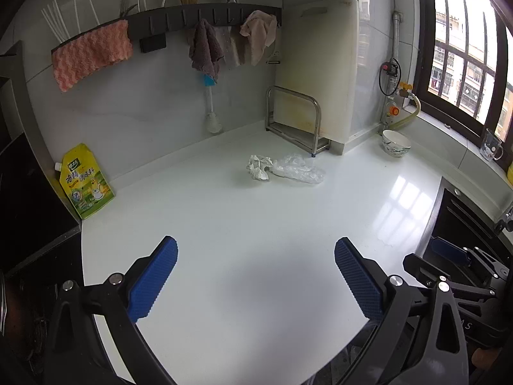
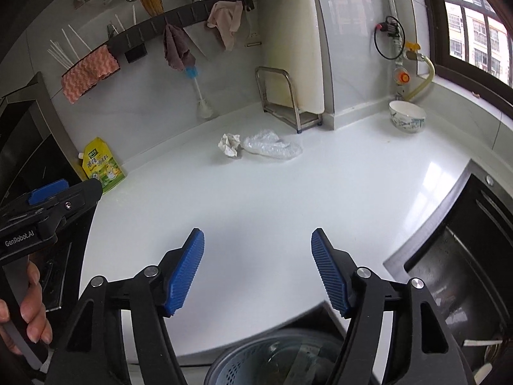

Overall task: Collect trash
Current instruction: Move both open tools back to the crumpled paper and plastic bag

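Both of my jaws stand wide open with nothing between them: the left gripper and the right gripper hang over the near edge of the white desk, side by side. The trash lies well apart from me, toward the far side of the desk: a crumpled paper wad and, touching it on its right, a clear plastic wrapper, both just in front of the metal rack. Below my right jaws, off the near edge, I see the rim of a perforated bin, which I take to be where the trash belongs.

What worries me is the wrapper. It is thin and lies flat, so my pads may slide over it or push it toward the rack instead of pinching it. The paper is light and could be nudged away if one pad lands first. Since the two pieces touch, lifting one may drag the other along and drop it short of the bin. The bowl at far right stands clear enough, I judge.
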`<state>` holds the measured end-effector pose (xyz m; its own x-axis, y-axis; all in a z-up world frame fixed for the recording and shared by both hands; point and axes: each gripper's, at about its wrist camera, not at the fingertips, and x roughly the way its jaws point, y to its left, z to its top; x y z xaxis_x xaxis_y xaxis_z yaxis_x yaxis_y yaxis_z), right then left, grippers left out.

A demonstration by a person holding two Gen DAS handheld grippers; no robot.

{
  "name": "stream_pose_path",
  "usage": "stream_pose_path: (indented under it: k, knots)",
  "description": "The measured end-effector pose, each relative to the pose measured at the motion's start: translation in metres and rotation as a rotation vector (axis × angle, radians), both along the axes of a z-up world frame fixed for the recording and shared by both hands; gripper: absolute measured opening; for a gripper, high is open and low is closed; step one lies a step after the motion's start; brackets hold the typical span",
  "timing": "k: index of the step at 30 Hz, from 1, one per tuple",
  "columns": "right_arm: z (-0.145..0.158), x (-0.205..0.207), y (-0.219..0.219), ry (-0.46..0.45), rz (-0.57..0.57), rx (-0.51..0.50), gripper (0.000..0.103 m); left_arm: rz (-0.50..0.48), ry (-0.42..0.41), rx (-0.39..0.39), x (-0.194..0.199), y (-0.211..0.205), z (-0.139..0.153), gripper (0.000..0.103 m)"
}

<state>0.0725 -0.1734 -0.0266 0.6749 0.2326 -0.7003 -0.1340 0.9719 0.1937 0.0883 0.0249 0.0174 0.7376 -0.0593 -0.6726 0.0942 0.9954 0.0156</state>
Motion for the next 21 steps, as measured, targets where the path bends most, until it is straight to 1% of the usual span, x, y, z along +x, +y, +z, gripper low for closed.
stream_pose_path:
  k: [6,10,14,18,21]
  knots:
    - [-0.005,0.060,0.014,-0.012,-0.011,-0.025,0.074,-0.027,0.006,-0.038,0.060,0.018,-0.009,0.097]
    - [-0.015,0.100,0.018,-0.005,-0.035,-0.039,0.075,-0.039,0.007,-0.017,0.100,0.025,-0.022,0.097]
    - [-0.033,0.140,0.020,0.033,-0.060,-0.037,0.075,-0.052,0.036,-0.004,0.140,0.032,-0.039,0.097]
    - [-0.048,0.179,0.020,0.068,-0.093,-0.023,0.075,-0.056,0.064,-0.008,0.174,0.037,-0.055,0.097]
    - [-0.058,0.208,0.024,0.092,-0.102,-0.019,0.078,-0.061,0.075,-0.006,0.196,0.038,-0.068,0.097]
